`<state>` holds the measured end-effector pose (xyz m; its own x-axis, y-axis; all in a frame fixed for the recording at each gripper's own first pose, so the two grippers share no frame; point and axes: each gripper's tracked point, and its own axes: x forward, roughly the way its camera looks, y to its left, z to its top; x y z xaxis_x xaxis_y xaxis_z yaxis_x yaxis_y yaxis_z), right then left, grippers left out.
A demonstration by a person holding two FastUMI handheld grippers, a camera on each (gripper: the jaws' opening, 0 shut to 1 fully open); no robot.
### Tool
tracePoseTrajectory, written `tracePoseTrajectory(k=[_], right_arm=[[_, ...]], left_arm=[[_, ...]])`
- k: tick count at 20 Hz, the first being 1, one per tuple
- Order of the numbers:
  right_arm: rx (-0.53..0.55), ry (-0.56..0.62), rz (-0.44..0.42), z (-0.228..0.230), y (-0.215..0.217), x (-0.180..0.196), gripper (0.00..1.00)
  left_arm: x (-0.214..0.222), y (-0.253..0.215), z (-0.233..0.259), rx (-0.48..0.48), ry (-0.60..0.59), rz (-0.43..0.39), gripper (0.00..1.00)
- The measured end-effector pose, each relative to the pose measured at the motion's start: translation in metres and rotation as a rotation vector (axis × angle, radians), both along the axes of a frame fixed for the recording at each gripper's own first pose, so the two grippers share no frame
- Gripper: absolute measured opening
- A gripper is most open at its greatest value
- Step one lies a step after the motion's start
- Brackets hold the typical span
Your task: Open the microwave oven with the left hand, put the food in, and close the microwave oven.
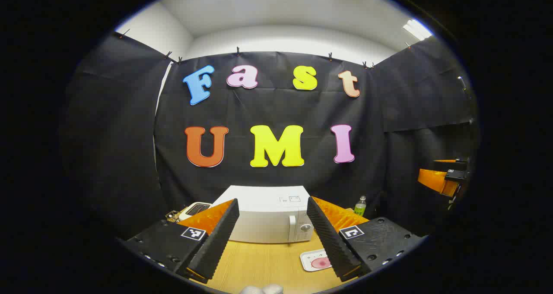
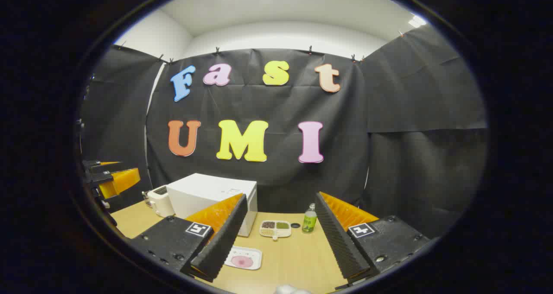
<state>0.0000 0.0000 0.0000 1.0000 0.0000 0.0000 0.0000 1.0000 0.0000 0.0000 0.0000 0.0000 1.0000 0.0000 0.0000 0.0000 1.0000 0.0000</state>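
Note:
A white microwave oven (image 1: 268, 218) stands at the back of the wooden table (image 1: 259, 263), its door shut, with a handle and knobs on its right side; it also shows at the left in the right gripper view (image 2: 207, 194). A white plate with pink food (image 1: 315, 260) lies on the table in front of it, to the right (image 2: 243, 258). My left gripper (image 1: 271, 259) is open, held above the table's near side and facing the microwave. My right gripper (image 2: 278, 263) is open too, with the plate near its left finger. The other gripper shows far off (image 1: 440, 179) (image 2: 110, 177).
A white toaster (image 1: 195, 208) stands left of the microwave (image 2: 159, 201). A small green bottle (image 2: 309, 219) and a divided dish of grains (image 2: 275, 228) sit at the back right of the table; the bottle also shows in the left gripper view (image 1: 360, 205). Black cloth walls close the booth.

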Motion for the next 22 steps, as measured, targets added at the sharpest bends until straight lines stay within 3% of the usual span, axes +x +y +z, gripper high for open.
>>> tracePoseTrajectory(k=[3, 4, 8, 9, 14, 16, 22], right_arm=[[-0.007, 0.007, 0.008, -0.002, 0.001, -0.002, 1.0], [-0.005, 0.007, 0.009, -0.001, 0.002, -0.001, 0.96], [-0.008, -0.008, 0.009, 0.003, 0.0, 0.0, 0.96], [-0.01, -0.01, 0.008, 0.004, 0.0, 0.001, 1.0], [-0.001, -0.001, 0.006, 0.002, -0.008, 0.009, 0.96], [0.011, 0.006, 0.005, 0.003, -0.012, 0.012, 1.0], [0.001, 0.015, -0.044, 0.011, -0.036, 0.016, 0.96]], left_arm=[[0.001, 0.004, -0.002, 0.008, 0.002, 0.005, 0.96], [0.001, 0.005, -0.002, 0.007, 0.004, 0.008, 0.96], [0.005, 0.007, -0.008, 0.014, 0.015, 0.016, 0.96], [0.007, 0.006, -0.007, 0.015, 0.011, 0.017, 0.96], [0.018, -0.003, -0.013, 0.021, 0.005, 0.004, 0.96], [0.029, -0.007, -0.025, 0.034, 0.017, 0.002, 0.96], [0.074, -0.046, -0.088, -0.018, 0.094, -0.066, 0.96]])
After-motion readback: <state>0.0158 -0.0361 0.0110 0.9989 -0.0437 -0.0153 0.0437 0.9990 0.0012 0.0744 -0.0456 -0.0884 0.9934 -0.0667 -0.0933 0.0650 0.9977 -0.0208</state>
